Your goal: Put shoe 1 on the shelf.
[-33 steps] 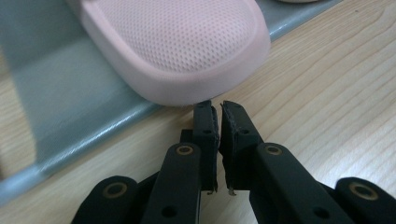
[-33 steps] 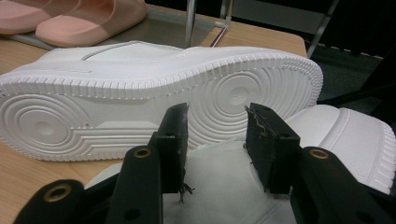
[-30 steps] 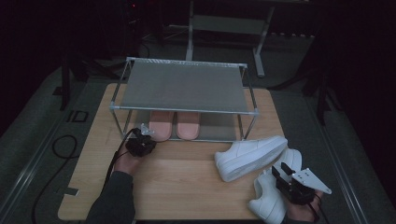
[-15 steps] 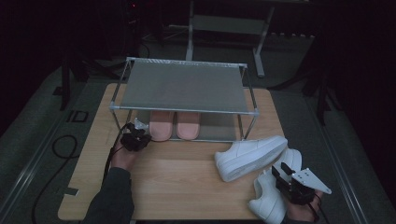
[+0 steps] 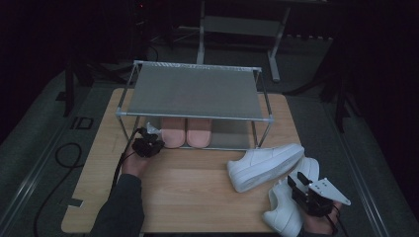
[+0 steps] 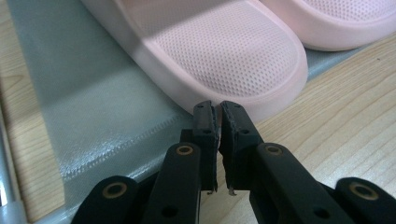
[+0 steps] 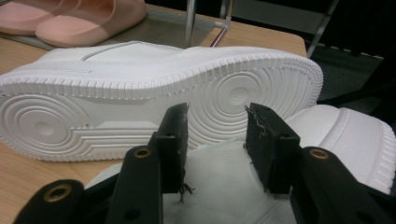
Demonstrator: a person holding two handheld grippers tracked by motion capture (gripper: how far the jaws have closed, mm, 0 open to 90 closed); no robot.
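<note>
no readable brand or writing on the shoes. rack (image 5: pixel 197 91) on the desk (image 5: pixel 197 182): two shelves, lower one holds 2 pink slippers, left slipper (image 6: pixel 219 56) and right slipper (image 5: pixel 198 132) side by side; top shelf bare. left tongs (image 6: pixel 217 116) clenched, nothing between them, tips just at the left slipper's front edge. 2 white sneakers on the desk right of the rack: one tipped on its side (image 7: pixel 154 98), sole toward the right tongs (image 7: pixel 217 126); the other (image 5: pixel 286 207) under those tongs, which are spread and gripping nothing.

Matt pink foam slipper (image 6: pixel 219 51), ribbed white rubber sneaker sole (image 7: pixel 154 112) — wood-grain table (image 5: pixel 197 187).
</note>
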